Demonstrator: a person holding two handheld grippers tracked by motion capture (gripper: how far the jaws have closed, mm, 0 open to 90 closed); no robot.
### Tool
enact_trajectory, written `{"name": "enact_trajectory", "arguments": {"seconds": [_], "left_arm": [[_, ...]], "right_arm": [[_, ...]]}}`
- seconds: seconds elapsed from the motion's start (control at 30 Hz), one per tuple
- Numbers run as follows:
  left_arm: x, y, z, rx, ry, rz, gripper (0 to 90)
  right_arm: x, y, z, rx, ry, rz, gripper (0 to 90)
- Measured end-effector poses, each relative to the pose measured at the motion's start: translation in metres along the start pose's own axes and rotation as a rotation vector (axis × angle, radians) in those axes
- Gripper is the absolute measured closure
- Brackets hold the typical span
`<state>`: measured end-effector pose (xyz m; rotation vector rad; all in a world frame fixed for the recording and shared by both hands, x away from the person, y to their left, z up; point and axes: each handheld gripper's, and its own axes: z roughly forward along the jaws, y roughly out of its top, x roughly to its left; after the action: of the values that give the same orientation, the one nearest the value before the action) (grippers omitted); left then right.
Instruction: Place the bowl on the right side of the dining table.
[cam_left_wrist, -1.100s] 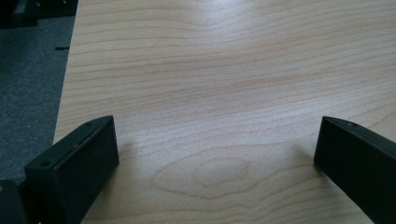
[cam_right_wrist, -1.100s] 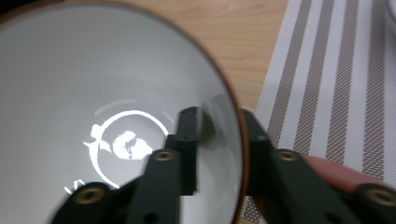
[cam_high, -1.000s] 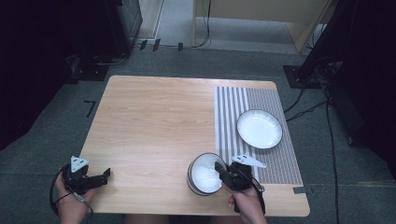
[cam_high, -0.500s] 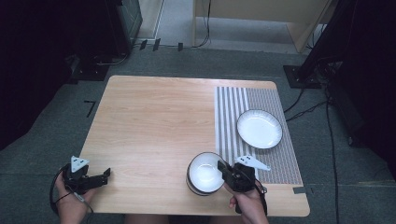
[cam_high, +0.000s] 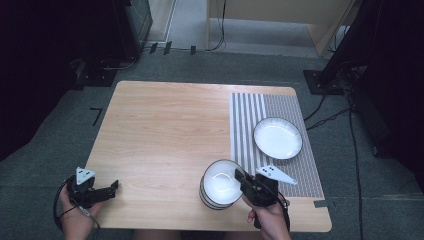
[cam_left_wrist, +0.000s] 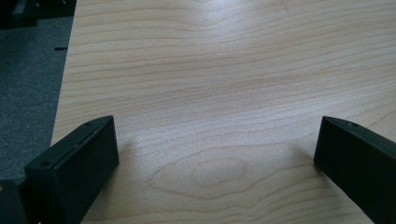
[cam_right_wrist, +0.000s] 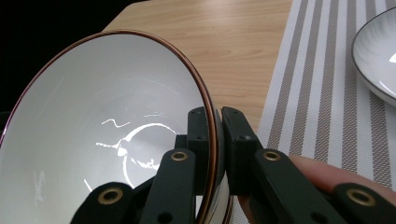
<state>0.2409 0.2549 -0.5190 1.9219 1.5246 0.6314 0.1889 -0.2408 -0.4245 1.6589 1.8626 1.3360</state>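
A white bowl (cam_high: 219, 180) with a thin brown rim sits on top of a small stack of bowls (cam_high: 209, 201) near the table's front edge. My right gripper (cam_high: 243, 178) is shut on this top bowl's right rim. In the right gripper view the bowl (cam_right_wrist: 107, 126) tilts up, with one jaw inside its wall and one outside, and my right gripper (cam_right_wrist: 218, 126) pinches the rim. My left gripper (cam_high: 114, 185) hovers at the front left corner of the table. Its jaws stand wide apart, and between them my left gripper (cam_left_wrist: 215, 144) has only bare wood.
A white plate (cam_high: 277, 137) lies on a striped grey placemat (cam_high: 247, 125) at the table's right side; the plate (cam_right_wrist: 376, 56) is just beyond the bowl. Cables and dark stands ring the wooden table (cam_high: 165, 130) on the carpet.
My right gripper has risen slightly with the top bowl, which now tilts off the stack. The left gripper has stayed where it was.
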Motion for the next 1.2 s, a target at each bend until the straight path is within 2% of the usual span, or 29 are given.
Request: {"name": "enact_trajectory", "arguments": {"seconds": [0.43, 0.73, 1.2], "left_arm": [[0.000, 0.000, 0.000, 0.000, 0.000, 0.000, 0.0], [0.000, 0.000, 0.000, 0.000, 0.000, 0.000, 0.0], [-0.001, 0.000, 0.000, 0.000, 0.005, -0.006, 0.0]], "right_arm": [[-0.013, 0.012, -0.016, -0.048, -0.029, 0.020, 83.6], [-0.023, 0.016, -0.021, -0.068, -0.066, 0.028, 83.6], [-0.043, 0.022, -0.027, -0.092, -0.100, 0.069, 83.6]]}}
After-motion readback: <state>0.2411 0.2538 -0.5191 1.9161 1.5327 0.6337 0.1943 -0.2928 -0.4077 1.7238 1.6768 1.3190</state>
